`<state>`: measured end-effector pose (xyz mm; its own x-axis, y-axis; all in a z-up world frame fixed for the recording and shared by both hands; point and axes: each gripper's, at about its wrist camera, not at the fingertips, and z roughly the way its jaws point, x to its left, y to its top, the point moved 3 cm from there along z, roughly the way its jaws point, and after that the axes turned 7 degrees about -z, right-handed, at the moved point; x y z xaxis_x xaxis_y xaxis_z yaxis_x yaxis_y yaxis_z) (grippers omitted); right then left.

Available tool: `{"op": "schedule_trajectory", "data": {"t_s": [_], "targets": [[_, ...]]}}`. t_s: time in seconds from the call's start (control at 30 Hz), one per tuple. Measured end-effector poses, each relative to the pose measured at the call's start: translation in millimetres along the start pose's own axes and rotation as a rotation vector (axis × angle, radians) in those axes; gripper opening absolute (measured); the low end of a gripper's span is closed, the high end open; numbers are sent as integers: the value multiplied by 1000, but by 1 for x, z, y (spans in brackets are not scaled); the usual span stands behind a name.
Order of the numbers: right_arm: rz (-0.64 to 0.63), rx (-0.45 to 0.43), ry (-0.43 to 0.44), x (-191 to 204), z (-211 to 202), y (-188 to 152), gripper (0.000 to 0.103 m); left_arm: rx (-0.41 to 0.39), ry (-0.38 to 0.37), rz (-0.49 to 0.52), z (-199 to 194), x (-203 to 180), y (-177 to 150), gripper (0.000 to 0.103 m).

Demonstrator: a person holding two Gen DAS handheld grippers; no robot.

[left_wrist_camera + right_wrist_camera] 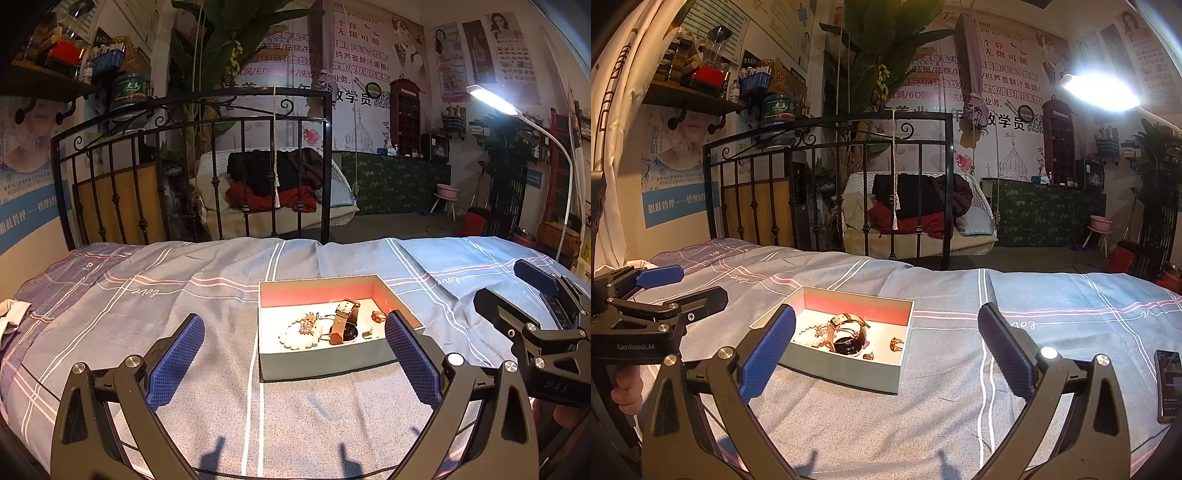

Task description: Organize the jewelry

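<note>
**Jewelry gathered in the open box, both tools standing off**

Jewelry sits inside the shallow box on the bed, toward the middle of the bedspread: a watch with a tan strap, a white bead bracelet, a small amber ring and a tiny earring-like piece.

The left tool is spread wide and holds nothing; the box lies just ahead, between its pads.

The right tool is equally wide and empty, with the box ahead and toward its left pad.

Judging by the layout, any further sorting should come from above, closing on one piece at a time, since the strap overlaps the beads and could drag them. A phone lies near the bed's right edge.
</note>
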<state>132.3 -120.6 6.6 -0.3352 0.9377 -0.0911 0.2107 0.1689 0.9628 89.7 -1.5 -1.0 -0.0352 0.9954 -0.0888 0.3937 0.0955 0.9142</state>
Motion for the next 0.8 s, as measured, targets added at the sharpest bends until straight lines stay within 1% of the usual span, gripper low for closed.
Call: {"op": "schedule_trajectory", "data": {"t_s": [0.47, 0.57, 0.8], "targets": [[-2, 5, 2, 0, 0, 1, 98, 8, -7, -3, 0, 2, -1, 96], [-2, 5, 1, 0, 0, 1, 98, -3, -1, -10, -2, 4, -1, 96], [-1, 9, 1, 0, 2, 0, 98, 19, -7, -17, 0, 6, 0, 96]]}}
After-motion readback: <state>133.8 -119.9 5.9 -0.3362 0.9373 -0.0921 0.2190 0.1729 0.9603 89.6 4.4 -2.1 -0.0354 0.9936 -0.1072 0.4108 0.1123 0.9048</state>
